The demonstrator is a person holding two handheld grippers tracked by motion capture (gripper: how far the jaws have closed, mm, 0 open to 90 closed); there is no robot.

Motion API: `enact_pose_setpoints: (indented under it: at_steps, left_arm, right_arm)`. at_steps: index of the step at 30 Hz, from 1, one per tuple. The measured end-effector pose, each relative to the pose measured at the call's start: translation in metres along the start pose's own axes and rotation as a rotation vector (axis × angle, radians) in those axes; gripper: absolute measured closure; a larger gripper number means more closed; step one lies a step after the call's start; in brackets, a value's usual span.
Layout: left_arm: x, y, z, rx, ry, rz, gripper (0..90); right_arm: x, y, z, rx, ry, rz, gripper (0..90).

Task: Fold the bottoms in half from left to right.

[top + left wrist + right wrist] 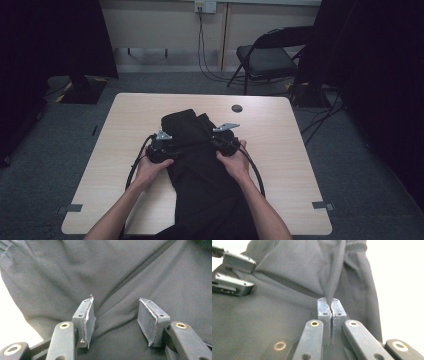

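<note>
A thin fold of the black garment (pixel 287 322) is pinched between the fingers (pixel 324 310) of the right gripper (pixel 331 307), which are pressed together, and the fold is drawn up taut above them. The left gripper (pixel 234 277) is seen at the upper left, over the cloth. The pale desk (pixel 402 290) is seen at the right.

pale wooden table (pixel 280 150) with rounded corners, standing on grey carpet (pixel 360 165). small dark round cap (pixel 237 108) set in the tabletop near the far edge. beyond it, a cream wall (pixel 160 25) with a socket (pixel 205 6) and cables (pixel 202 45) hanging to the floor. black folding chair (pixel 265 57) at the far right. dark curtains (pixel 50 35) on both sides, dim light throughout.
</note>
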State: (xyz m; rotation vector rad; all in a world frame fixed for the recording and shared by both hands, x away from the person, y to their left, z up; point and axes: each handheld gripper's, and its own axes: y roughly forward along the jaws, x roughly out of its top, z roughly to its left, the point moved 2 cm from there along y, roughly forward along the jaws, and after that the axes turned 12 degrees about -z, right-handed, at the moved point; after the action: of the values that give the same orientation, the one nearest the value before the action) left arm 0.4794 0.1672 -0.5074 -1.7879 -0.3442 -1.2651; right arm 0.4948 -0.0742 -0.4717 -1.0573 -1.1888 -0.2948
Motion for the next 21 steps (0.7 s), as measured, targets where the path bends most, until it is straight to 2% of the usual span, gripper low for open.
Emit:
enact_pose_setpoints:
  at_steps: [3, 5, 6, 7, 8, 9, 10, 11, 12, 13, 14, 16, 17, 18, 20, 21]
  left_arm:
    - [0.0, 0.001, -0.001, -0.011, 0.008, -0.003, 47.7]
    - [0.001, 0.004, -0.004, 0.007, 0.046, 0.004, 48.4]
    - [0.002, 0.006, -0.008, 0.012, 0.064, 0.008, 47.9]
    - [0.002, 0.006, -0.008, 0.012, 0.064, 0.008, 47.8]
    - [0.002, 0.006, -0.008, 0.01, 0.056, 0.006, 47.8]
    - [0.002, 0.006, -0.007, -0.011, 0.033, 0.0, 47.6]
    - [0.003, 0.004, -0.007, -0.023, 0.011, -0.001, 47.3]
    - [0.004, 0.002, -0.007, -0.03, -0.002, -0.006, 47.1]
    - [0.006, -0.002, -0.009, -0.037, -0.005, -0.011, 47.1]
    - [0.006, -0.002, -0.009, -0.037, -0.005, -0.011, 47.6]
    - [0.012, -0.011, -0.013, -0.054, 0.001, -0.03, 49.2]
    - [0.015, -0.017, -0.015, -0.057, 0.015, -0.032, 50.1]
    - [0.018, -0.023, -0.019, -0.068, 0.026, -0.044, 50.9]
    - [0.021, -0.028, -0.022, -0.089, 0.042, -0.048, 50.9]
    - [0.023, -0.041, -0.033, -0.122, 0.067, -0.052, 51.0]
    - [0.022, -0.046, -0.038, -0.141, 0.075, -0.053, 51.2]
  right_arm:
    - [-0.003, 0.0, -0.008, -0.023, 0.005, 0.028, 88.2]
    - [-0.016, 0.006, -0.014, -0.044, 0.011, 0.073, 88.2]
    - [-0.027, 0.012, -0.016, -0.052, 0.015, 0.071, 88.3]
    - [-0.028, 0.012, -0.017, -0.049, 0.032, 0.064, 88.3]
    - [-0.028, 0.012, -0.017, -0.049, 0.032, 0.064, 88.3]
    - [-0.027, 0.012, -0.019, -0.052, 0.025, 0.066, 87.3]
    - [-0.027, 0.012, -0.019, -0.062, -0.003, 0.076, 84.8]
    - [-0.026, 0.012, -0.02, -0.084, -0.021, 0.083, 77.9]
    - [-0.025, 0.012, -0.021, -0.104, -0.025, 0.085, 72.9]
    - [-0.025, 0.012, -0.021, -0.104, -0.025, 0.085, 72.9]
    - [-0.025, 0.005, -0.024, -0.104, -0.001, 0.07, 63.4]
    - [-0.024, 0.001, -0.025, -0.102, 0.017, 0.058, 60.1]
    - [-0.021, -0.015, -0.025, -0.084, 0.028, 0.016, 57.3]
    - [-0.021, -0.015, -0.025, -0.084, 0.028, 0.016, 57.3]
    - [-0.02, -0.035, -0.02, -0.066, 0.012, -0.012, 56.9]
    - [-0.023, -0.06, -0.014, -0.021, 0.019, -0.048, 61.9]
